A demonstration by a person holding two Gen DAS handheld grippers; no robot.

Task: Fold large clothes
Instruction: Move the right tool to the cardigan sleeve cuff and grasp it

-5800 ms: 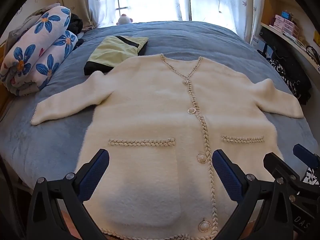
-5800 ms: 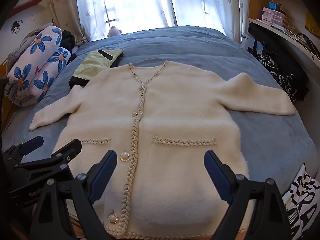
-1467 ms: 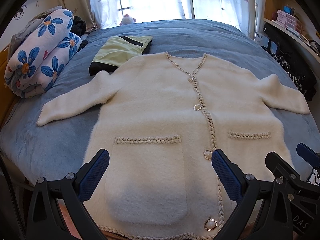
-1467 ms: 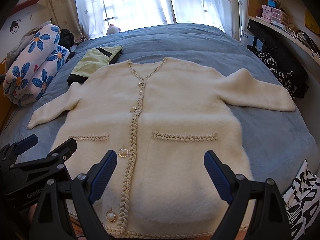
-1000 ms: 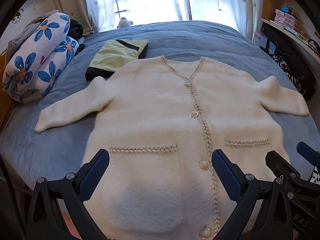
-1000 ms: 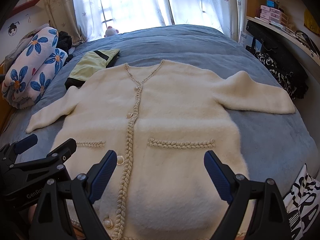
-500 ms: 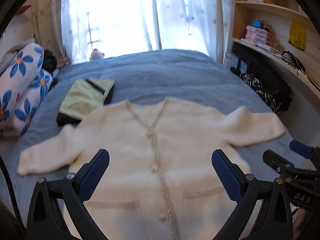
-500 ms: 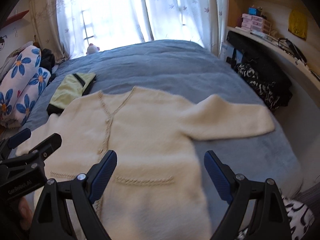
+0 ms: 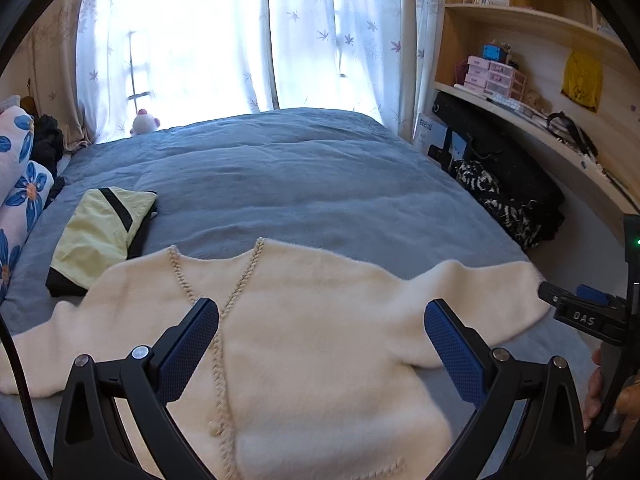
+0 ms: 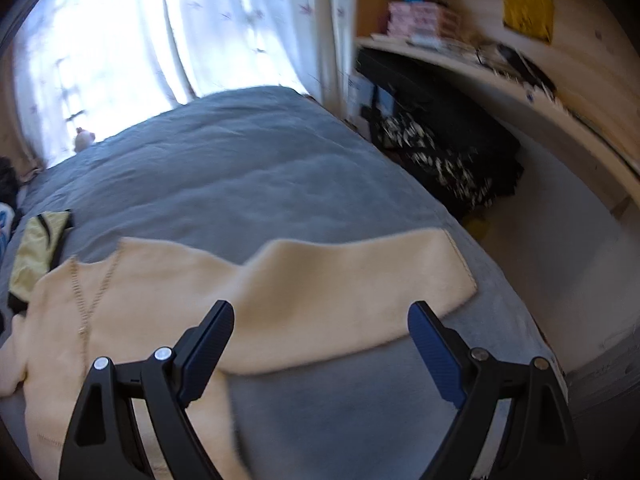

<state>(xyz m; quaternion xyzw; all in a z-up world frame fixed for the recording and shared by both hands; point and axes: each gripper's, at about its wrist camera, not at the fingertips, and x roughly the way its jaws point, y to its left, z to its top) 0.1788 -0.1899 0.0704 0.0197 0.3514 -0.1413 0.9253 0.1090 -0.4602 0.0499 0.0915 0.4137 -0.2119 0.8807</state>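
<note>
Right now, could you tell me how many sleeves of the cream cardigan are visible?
2: the right sleeve lies spread toward the bed's right edge; the left sleeve stretches toward the left, its end cut off by the frame.

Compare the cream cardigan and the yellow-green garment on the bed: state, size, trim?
The cream cardigan lies spread flat with sleeves out; the yellow-green garment is already folded into a compact packet. The cardigan covers far more of the bed. The cardigan has braided cream trim and buttons; the folded garment has black trim. Both rest on the blue cover, the cardigan's shoulder overlapping the packet's edge.
</note>
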